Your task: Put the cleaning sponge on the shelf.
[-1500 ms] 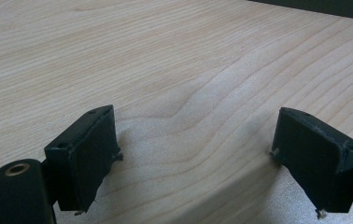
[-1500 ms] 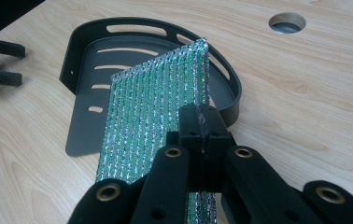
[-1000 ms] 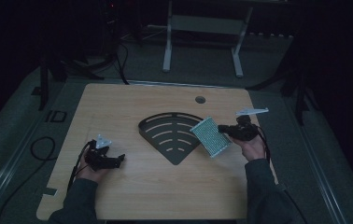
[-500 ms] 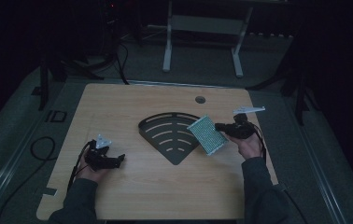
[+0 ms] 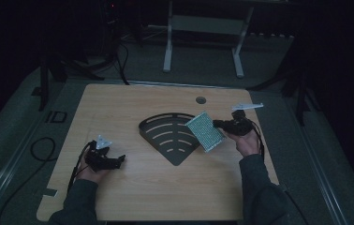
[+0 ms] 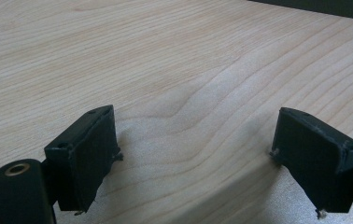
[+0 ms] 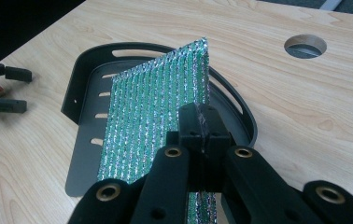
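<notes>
The wooden surface (image 5: pixel 133 187) carries a black fan-shaped tray (image 5: pixel 168 136). My right tool (image 7: pixel 201 122) is clenched on a green glittery sponge (image 7: pixel 151 116), tilted over the tray's right edge, seemingly not yet set down. My left tool (image 6: pixel 195 154), jaws spread and holding nothing, sits well left of the tray.

Your left gripper (image 5: pixel 118 160) lies low over the table (image 5: pixel 133 108) near its front left corner, jaws spread wide apart with bare wood between them, your left hand (image 5: pixel 91 172) wrapped around its body. Your right gripper (image 5: pixel 216 124) is lifted above the table toward its right edge, jaws pressed together on the edge of the green mesh pad (image 5: pixel 205 131). Your right hand (image 5: pixel 246 142) holds it from behind, sleeve (image 5: pixel 259 192) reaching in from the table's front edge.
</notes>
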Tool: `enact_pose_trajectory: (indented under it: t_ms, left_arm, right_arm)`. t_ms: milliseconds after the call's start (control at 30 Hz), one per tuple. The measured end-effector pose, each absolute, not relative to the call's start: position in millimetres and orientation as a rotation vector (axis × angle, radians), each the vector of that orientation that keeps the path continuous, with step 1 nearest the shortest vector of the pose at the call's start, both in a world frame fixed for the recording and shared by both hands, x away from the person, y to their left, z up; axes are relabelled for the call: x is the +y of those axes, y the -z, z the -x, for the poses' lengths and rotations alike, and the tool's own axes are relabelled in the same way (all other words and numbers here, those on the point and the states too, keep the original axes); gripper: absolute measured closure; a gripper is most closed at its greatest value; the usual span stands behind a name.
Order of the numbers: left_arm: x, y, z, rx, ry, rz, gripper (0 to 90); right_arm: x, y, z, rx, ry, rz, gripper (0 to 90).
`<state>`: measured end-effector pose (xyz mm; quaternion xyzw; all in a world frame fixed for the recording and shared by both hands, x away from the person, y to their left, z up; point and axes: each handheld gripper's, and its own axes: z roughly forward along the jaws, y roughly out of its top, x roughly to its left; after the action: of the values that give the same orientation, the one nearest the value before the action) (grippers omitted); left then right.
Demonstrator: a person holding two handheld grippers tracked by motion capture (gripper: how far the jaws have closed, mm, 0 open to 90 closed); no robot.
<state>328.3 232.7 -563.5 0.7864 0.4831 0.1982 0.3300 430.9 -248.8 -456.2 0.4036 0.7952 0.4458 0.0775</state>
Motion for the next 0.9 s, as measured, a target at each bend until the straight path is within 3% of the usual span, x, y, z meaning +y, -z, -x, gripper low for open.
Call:
enact_pose_trajectory:
  t_ms: [900]
  left_arm:
    - [232.6,563.6,-328.7,1.264,-0.518,-2.055,14.2]
  right_arm:
    - [-225.6,454.4,-448.3,2.381,-1.384,-1.188,89.9]
